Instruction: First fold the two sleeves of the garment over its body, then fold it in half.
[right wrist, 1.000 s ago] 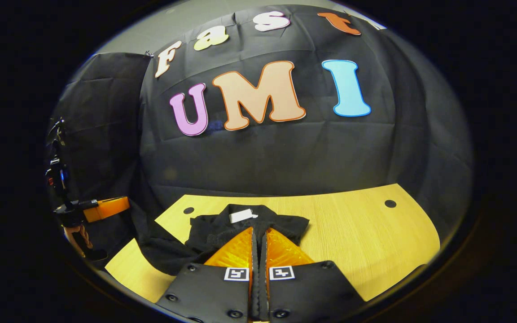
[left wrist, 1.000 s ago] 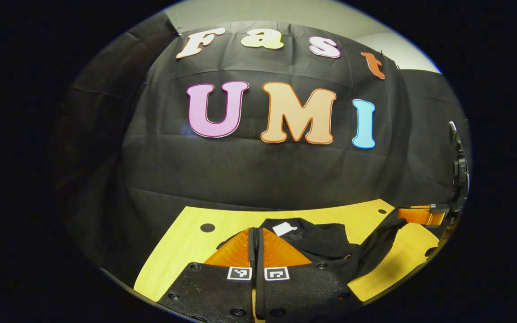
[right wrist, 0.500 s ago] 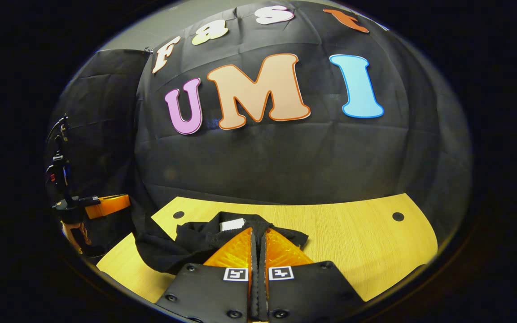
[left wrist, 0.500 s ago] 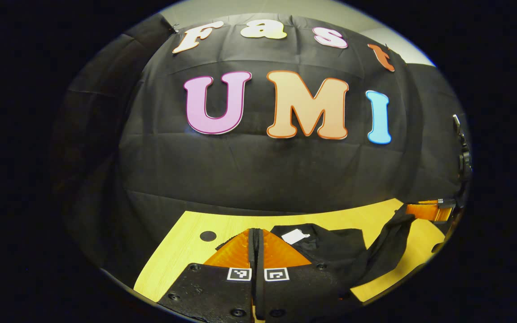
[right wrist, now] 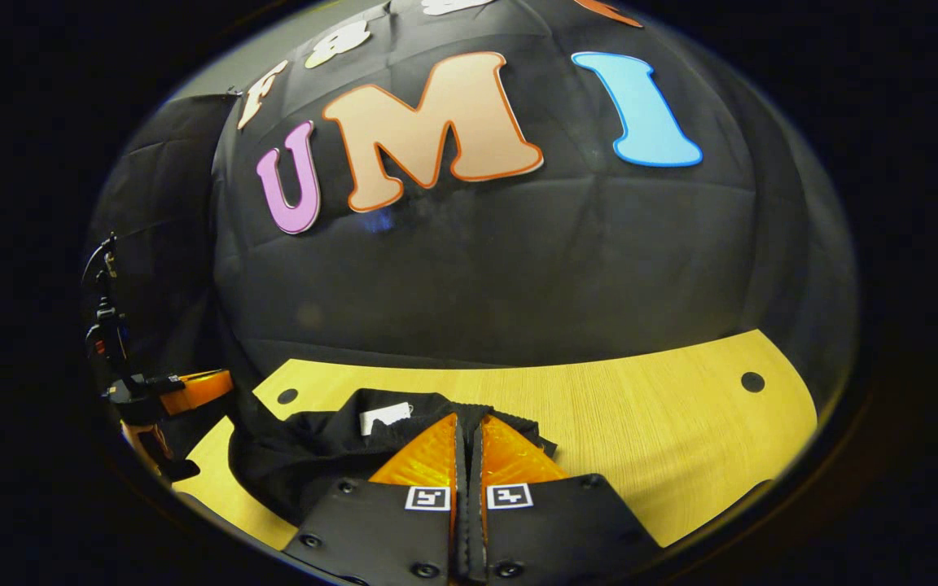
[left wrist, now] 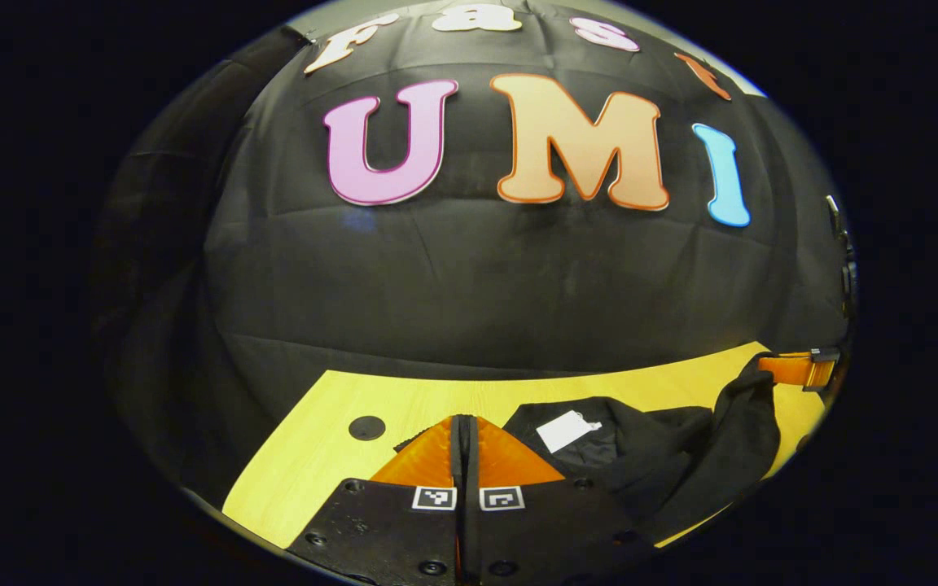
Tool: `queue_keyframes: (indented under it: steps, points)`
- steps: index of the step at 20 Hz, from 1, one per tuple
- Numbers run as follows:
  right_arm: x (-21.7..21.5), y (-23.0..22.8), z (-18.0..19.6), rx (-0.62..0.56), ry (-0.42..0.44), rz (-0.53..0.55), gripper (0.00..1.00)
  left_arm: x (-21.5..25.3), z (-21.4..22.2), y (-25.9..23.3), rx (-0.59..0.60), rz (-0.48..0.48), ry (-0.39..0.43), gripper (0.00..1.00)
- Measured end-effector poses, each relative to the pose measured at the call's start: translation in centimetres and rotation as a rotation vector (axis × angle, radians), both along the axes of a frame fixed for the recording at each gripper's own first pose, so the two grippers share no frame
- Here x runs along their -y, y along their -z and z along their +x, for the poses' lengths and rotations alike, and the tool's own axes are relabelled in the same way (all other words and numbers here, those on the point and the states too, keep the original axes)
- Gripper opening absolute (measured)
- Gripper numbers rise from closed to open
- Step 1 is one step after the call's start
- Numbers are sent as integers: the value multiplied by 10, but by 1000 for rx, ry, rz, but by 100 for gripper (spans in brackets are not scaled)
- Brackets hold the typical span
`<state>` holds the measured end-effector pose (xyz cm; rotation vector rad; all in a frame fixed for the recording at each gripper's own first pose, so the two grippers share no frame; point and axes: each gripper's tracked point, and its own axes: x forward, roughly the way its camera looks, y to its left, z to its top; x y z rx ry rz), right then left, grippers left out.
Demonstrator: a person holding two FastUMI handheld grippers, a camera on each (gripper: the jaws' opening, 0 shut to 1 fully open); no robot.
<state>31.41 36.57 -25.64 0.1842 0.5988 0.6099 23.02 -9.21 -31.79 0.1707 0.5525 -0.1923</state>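
A black garment (left wrist: pixel 664 456) lies bunched on the yellow table (left wrist: pixel 306 464), its white neck label (left wrist: pixel 567 430) facing up. My left gripper (left wrist: pixel 463 422) is shut, with a black edge of the garment pinched between its orange fingers (left wrist: pixel 424 457). At the far right of the left gripper view, the right gripper (left wrist: pixel 799 370) holds a raised flap of the cloth. In the right gripper view, the right gripper (right wrist: pixel 469 417) is shut on the garment (right wrist: pixel 306 448) just behind the label (right wrist: pixel 385 417). The left gripper (right wrist: pixel 192 389) shows at the left edge.
The table (right wrist: pixel 664 431) has round dark holes near its back corners (right wrist: pixel 752 381) (right wrist: pixel 287 395) (left wrist: pixel 366 426). The black cloth wall (right wrist: pixel 518 260) hangs right behind the table's far edge. Bare wood stretches to the right of the garment in the right gripper view.
Both grippers have moved forward toward the wall, carrying the pinched cloth over the garment. The neck label now sits closer to the fingers in both views.
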Motion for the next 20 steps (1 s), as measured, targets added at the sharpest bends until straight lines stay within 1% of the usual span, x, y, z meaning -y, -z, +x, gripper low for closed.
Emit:
queue_keyframes:
  steps: [4,6,8,9,10,14,15,17,18,20]
  points:
    - [-3,41,24,-60,27,-16,2,-6,14,41,-41,13,-28,0]
    - [-3,58,35,-81,36,-25,2,-6,19,58,-64,35,-20,0]
    - [-5,77,39,-100,27,-45,2,-4,22,70,-86,66,-7,0]
    - [-29,112,64,-113,24,-51,2,-2,23,75,-94,73,-4,0]
    - [-7,87,37,-119,18,-55,2,0,24,77,-98,74,-5,0]
    - [-9,87,39,-105,13,-51,2,-1,22,83,-101,64,-27,0]
    - [-8,89,39,-109,14,-52,5,-2,21,81,-105,66,-33,0]
    - [-4,81,38,-109,19,-54,12,0,17,79,-116,55,-34,6]
    - [-3,75,38,-102,21,-47,34,4,14,75,-119,38,-31,21]
    - [7,59,38,-73,38,-53,78,3,7,65,-129,39,-36,60]
